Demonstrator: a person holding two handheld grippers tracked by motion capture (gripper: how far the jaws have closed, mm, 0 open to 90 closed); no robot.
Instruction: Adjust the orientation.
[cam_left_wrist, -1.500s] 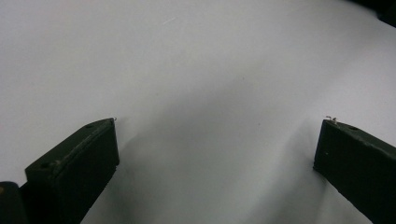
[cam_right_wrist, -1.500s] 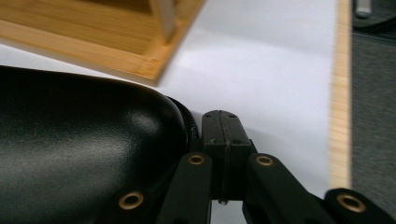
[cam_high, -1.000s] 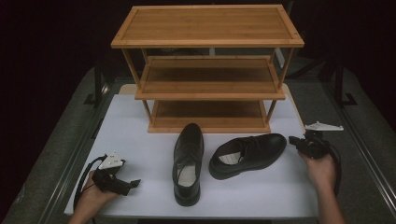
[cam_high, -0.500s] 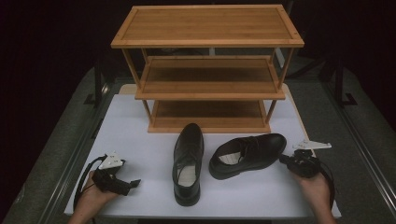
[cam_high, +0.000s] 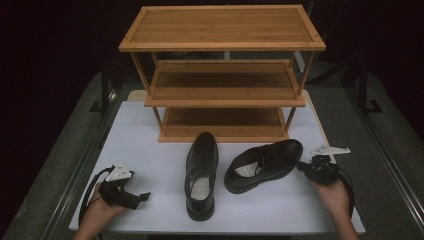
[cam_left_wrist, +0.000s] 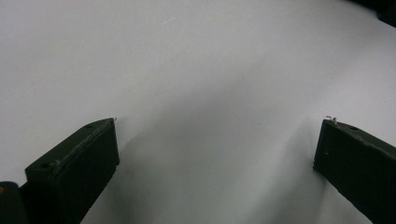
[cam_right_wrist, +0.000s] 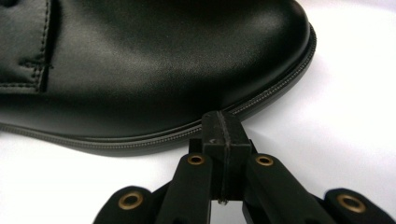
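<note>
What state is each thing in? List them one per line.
Left claw: open, jaws wide apart over bare white table.
Right claw: shut, tips at the toe welt of the right shoe.
Right shoe: upright, angled, toe toward the right claw.
Left shoe: upright, toe toward the rack.
Rack: standing, three shelves bare.

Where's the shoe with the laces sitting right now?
In the high view, the laced shoe lies on the white table, right of the slip-on shoe, in front of the wooden rack, its toe at the right gripper.
</note>
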